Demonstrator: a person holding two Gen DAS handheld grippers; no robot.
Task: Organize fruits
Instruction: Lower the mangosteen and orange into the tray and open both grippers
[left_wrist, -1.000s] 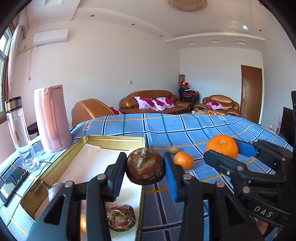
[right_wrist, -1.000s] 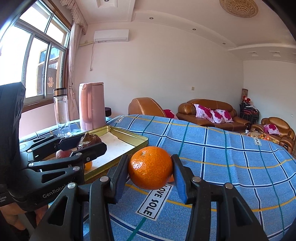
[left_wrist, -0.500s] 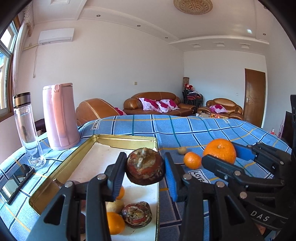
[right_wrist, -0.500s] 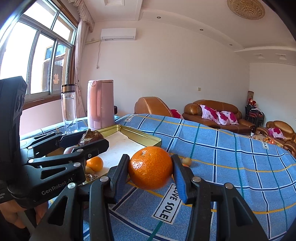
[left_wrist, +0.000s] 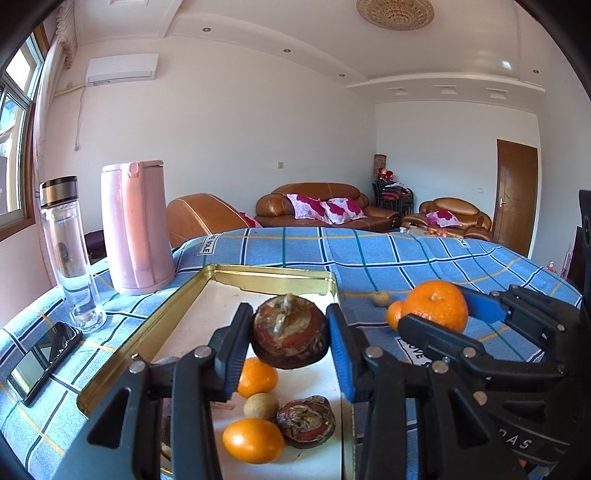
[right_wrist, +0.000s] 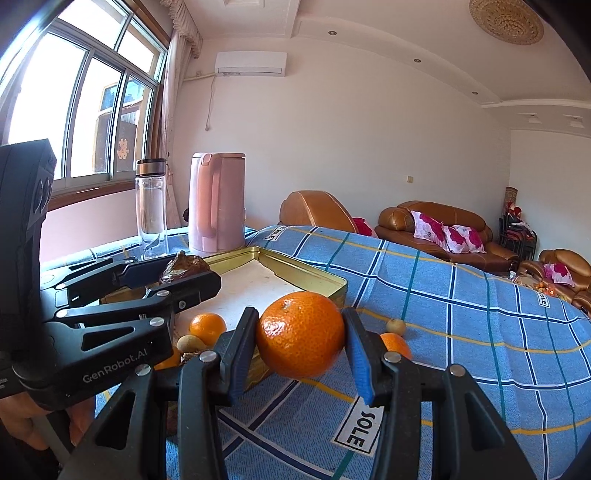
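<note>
My left gripper (left_wrist: 290, 334) is shut on a dark brown mangosteen (left_wrist: 290, 330) and holds it above the gold tray (left_wrist: 266, 275). The tray holds two small oranges (left_wrist: 253, 439), a tan longan (left_wrist: 260, 406) and another mangosteen (left_wrist: 306, 421). My right gripper (right_wrist: 301, 343) is shut on a large orange (right_wrist: 301, 338), held above the cloth just right of the tray's rim (right_wrist: 310, 280). It also shows in the left wrist view (left_wrist: 434, 304). A small orange (right_wrist: 397, 345) and a longan (right_wrist: 395, 326) lie on the cloth behind it.
A pink kettle (left_wrist: 135, 227) and a clear water bottle (left_wrist: 70, 251) stand left of the tray. A phone (left_wrist: 40, 360) lies at the table's left edge. The blue checked cloth (left_wrist: 406, 258) covers the table.
Both grippers have moved back and to the left with their fruit. The left one now hangs over the tray's near part, so more fruit in the tray shows.
</note>
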